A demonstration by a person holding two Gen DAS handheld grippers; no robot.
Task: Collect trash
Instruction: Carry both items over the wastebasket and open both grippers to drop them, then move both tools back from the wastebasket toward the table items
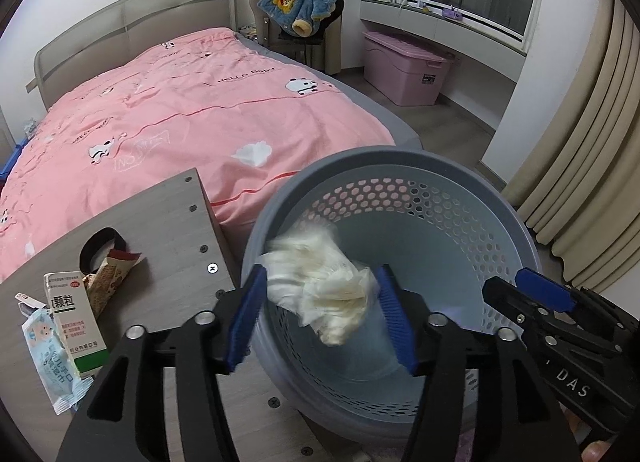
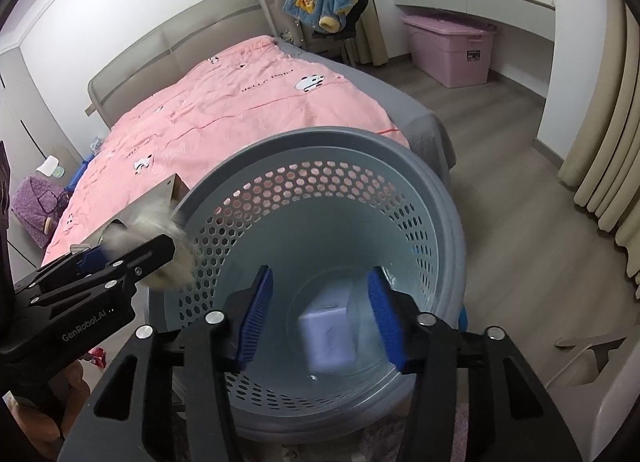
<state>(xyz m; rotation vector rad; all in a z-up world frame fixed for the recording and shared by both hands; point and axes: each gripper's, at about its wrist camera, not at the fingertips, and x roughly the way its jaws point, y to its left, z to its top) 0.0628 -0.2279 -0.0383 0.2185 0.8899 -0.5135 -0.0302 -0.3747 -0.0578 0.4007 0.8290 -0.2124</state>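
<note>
Left tongs (image 1: 320, 314) released, tissue wad (image 1: 320, 286) dropping into bin (image 1: 400, 157); right tongs (image 2: 320, 314) released, pale box (image 2: 328, 342) falling. Desk (image 1: 160, 217) litter left: medicine box (image 1: 76, 322), wipes pack (image 1: 48, 358), wrapper (image 1: 112, 274).

One basket (image 1: 400, 165); two tools (image 1: 320, 318)

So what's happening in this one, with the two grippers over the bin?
A person holds both grippers over a grey bin beside a bed. The left gripper is open, with a blurred wad of tissue between its pads, apparently dropping in. The right gripper is open too, with a blurred pale box below it inside the bin. A medicine box and wrappers remain on the table.
</note>
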